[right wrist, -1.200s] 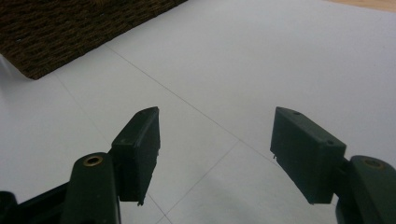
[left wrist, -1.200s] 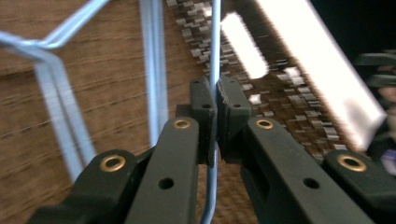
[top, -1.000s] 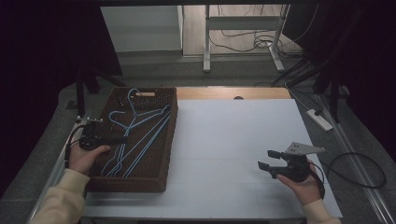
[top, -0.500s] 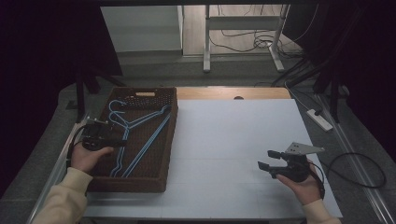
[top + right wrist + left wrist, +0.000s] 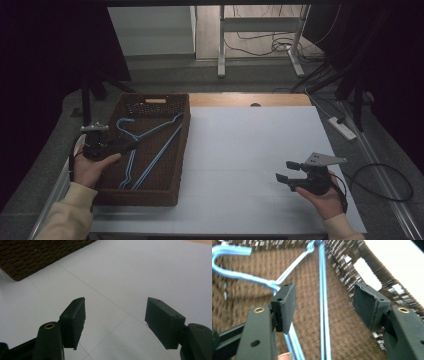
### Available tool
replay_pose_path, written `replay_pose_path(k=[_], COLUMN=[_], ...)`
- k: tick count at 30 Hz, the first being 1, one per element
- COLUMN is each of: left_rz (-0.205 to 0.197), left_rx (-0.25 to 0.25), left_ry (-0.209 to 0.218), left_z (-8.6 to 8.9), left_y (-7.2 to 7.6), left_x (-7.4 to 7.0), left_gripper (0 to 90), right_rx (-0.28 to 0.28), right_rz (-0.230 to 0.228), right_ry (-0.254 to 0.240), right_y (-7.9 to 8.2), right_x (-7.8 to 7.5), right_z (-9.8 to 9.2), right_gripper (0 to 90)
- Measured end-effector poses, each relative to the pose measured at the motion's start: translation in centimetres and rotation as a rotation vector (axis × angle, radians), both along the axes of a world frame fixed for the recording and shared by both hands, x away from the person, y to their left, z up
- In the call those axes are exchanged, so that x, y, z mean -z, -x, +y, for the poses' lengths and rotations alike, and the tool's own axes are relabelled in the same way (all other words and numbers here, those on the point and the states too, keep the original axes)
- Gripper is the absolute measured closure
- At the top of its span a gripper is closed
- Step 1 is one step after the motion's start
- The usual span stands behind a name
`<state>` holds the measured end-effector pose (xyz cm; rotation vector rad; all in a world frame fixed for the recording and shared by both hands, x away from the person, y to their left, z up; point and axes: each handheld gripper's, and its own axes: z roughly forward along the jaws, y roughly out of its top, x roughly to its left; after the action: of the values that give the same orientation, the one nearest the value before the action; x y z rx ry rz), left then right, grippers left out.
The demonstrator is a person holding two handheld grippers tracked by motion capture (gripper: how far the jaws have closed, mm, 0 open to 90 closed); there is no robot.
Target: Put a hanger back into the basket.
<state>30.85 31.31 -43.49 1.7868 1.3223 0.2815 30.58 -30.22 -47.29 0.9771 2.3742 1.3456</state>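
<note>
Now blue hangers (image 5: 323,315) between parted left tongs (image 5: 324,307)

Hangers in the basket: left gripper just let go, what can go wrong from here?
1. The left gripper, whose jaws have just been opening, sits low over the blue hangers; a wire runs between the open jaws, so pulling away could snag it.
2. The hangers lie overlapped in the woven basket; hooks may tangle on the next pick.
3. The right gripper hovers open over the white table, far from the basket, so it cannot steady it.
</note>
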Motion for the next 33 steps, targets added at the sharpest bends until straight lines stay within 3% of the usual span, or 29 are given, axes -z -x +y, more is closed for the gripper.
replay_pose_path(k=[4, 8, 13, 23, 33], left_rz=[-0.103, -0.154, -0.176, -0.195, -0.204], left_rx=[0.021, 0.069, 0.123, 0.202, 0.231], left_ry=[-0.015, -0.028, -0.037, -0.004, -0.022], left_z=[-0.4, -1.2, -3.1, -6.4, -8.5], left_y=[1.6, 2.9, 4.4, 6.9, 8.4], left_x=[-1.5, -2.9, -3.5, -3.2, -1.4], left_gripper=[35.2, 34.6, 34.0, 33.7, 33.5], right_rx=[0.004, 0.007, 0.008, 0.012, 0.018], right_rz=[0.001, 0.002, -0.001, 0.0, 0.001], right_ry=[-0.005, -0.003, -0.004, -0.008, -0.005], right_y=[0.0, -0.1, 0.0, 0.0, -0.1], right_x=[0.0, 0.0, -0.1, -0.1, 0.0], right_z=[-0.1, -0.1, -0.2, -0.3, -0.4], right_gripper=[33.7, 33.6, 33.6, 33.4, 33.2])
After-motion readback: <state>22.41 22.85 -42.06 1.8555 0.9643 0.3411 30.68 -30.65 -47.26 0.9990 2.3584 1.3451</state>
